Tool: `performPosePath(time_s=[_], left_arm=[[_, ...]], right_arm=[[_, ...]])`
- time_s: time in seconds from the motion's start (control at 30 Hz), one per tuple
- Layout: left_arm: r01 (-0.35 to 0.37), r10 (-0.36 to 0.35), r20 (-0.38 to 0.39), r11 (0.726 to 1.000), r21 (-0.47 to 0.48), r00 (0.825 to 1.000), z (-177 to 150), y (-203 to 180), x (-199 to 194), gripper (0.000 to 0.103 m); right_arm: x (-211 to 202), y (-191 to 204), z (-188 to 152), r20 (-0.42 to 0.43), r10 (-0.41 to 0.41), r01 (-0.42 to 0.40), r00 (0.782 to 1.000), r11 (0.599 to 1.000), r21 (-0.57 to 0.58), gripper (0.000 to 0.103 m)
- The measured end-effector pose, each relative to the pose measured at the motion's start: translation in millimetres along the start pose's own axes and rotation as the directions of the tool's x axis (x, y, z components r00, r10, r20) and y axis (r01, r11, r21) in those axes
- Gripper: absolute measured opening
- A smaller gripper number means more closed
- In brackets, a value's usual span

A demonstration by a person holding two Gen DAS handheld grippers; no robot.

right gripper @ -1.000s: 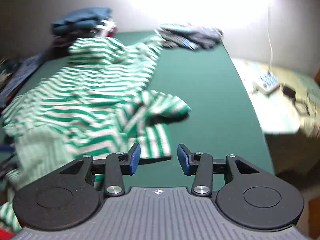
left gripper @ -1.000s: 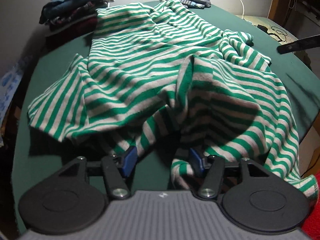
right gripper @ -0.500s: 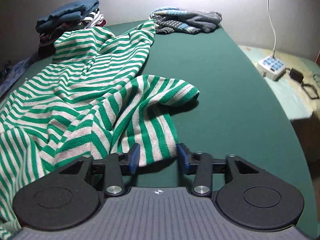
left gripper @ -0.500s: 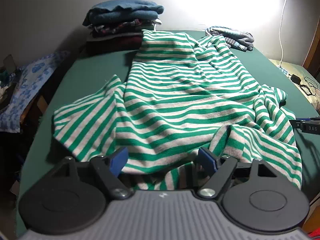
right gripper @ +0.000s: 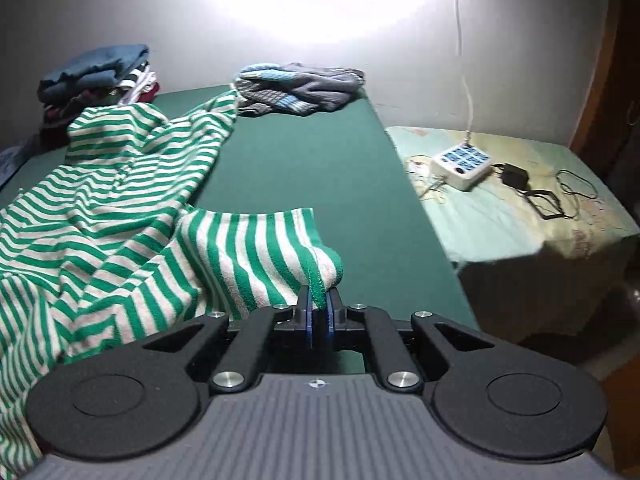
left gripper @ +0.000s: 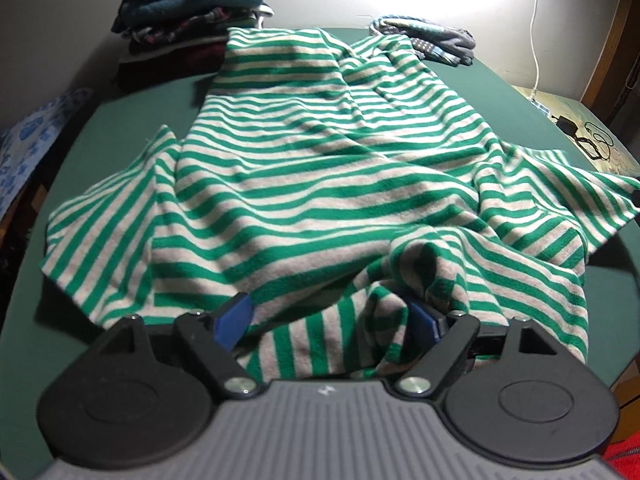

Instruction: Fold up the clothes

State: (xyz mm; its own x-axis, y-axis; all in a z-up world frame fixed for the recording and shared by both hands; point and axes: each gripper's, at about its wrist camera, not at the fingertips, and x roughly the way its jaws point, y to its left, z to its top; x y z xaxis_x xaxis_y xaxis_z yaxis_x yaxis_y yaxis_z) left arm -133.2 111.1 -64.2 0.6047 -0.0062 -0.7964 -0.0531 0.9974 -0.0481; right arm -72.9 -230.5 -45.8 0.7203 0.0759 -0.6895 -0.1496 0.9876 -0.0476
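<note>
- Pinching the cuff of the green-and-cream striped knit shirt (right gripper: 132, 216) is my right gripper (right gripper: 318, 318); its blue pads are closing nearly together on that sleeve end, which I judge gives me a firm corner to pull the sleeve straight.
- I am holding my left gripper (left gripper: 332, 318) with its jaws spread wide, the shirt's near edge bunching between them but not clamped, so nothing is being held on that side.
- I am seeing the shirt lying spread and rumpled across the dark green felt-covered table (right gripper: 304, 168), body running away from me, one sleeve fanning out to the left and the other lifting toward the right.
- I am keeping the garment mid-table, probably because the stack of folded dark clothes (left gripper: 188, 8) is sitting at the far left corner and a loose grey-and-blue patterned garment (right gripper: 300, 88) is lying at the far edge.
- I am judging the shirt unfolded at this moment: no crisp crease is showing anywhere.
- I am noting a white power strip (right gripper: 462, 164) resting on the neighbouring surface, well apart from the work.
</note>
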Motion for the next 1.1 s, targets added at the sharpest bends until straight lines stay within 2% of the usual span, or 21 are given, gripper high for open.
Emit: performPosePath(time_s=[0.17,0.37,0.47,0.53,0.57,0.63,0.67,0.7,0.77,0.83,0.87,1.0,1.03,1.1], left_arm=[[0.031,-0.031,-0.032,0.999,0.014,0.999,-7,-4,0,0.084],[0.061,-0.059,-0.070,0.998,0.032,0.996,-18,-8,-2,0.085],[0.077,-0.073,-0.089,0.996,0.041,0.993,-23,-9,-3,0.086],[0.079,-0.074,-0.098,0.996,0.041,0.992,-27,-9,-4,0.087],[0.078,-0.073,-0.102,0.996,0.040,0.992,-29,-10,-4,0.088],[0.071,-0.066,-0.107,0.996,0.046,0.992,-33,-13,-5,0.090],[0.065,-0.059,-0.106,0.996,0.059,0.993,-35,-17,-5,0.090],[0.060,-0.054,-0.099,0.996,0.066,0.994,-34,-18,-7,0.090],[0.051,-0.045,-0.079,0.996,0.071,0.996,-30,-20,-12,0.088],[0.042,-0.037,-0.059,0.996,0.076,0.998,-25,-21,-16,0.088],[0.026,-0.024,-0.043,0.998,0.058,0.999,-23,-16,-20,0.089],[-0.057,0.059,0.026,0.996,-0.066,0.998,-13,21,-39,0.092],[-0.088,0.092,0.041,0.991,-0.097,0.995,-11,32,-44,0.092],[-0.165,0.176,0.059,0.974,-0.154,0.983,-9,58,-51,0.093]], right_arm=[[1,-35,-18,-0.065,-0.111,0.112,0.992,0.994,0.018,0.006],[22,-36,-34,-0.129,-0.142,0.144,0.981,0.990,0.006,0.006],[21,-31,-32,-0.107,-0.181,0.179,0.978,0.984,-0.024,0.012],[15,-29,-25,-0.065,-0.223,0.219,0.973,0.974,-0.053,0.026],[10,-29,-20,-0.027,-0.236,0.234,0.971,0.970,-0.060,0.028],[-1,-21,-7,0.053,-0.177,0.180,0.983,0.982,-0.061,0.028],[-6,-14,-1,0.089,-0.128,0.135,0.988,0.989,-0.067,0.028],[-5,-3,3,0.090,-0.055,0.063,0.994,0.994,-0.088,0.030],[3,22,8,0.056,0.090,-0.083,0.994,0.989,-0.119,0.029],[19,46,10,-0.001,0.215,-0.213,0.977,0.970,-0.118,0.029],[28,55,9,-0.025,0.249,-0.250,0.968,0.962,-0.113,0.028],[49,64,3,-0.083,0.257,-0.261,0.963,0.964,-0.053,0.025],[52,62,1,-0.092,0.251,-0.256,0.963,0.966,-0.038,0.022],[49,59,-2,-0.084,0.223,-0.228,0.971,0.972,-0.053,0.023]])
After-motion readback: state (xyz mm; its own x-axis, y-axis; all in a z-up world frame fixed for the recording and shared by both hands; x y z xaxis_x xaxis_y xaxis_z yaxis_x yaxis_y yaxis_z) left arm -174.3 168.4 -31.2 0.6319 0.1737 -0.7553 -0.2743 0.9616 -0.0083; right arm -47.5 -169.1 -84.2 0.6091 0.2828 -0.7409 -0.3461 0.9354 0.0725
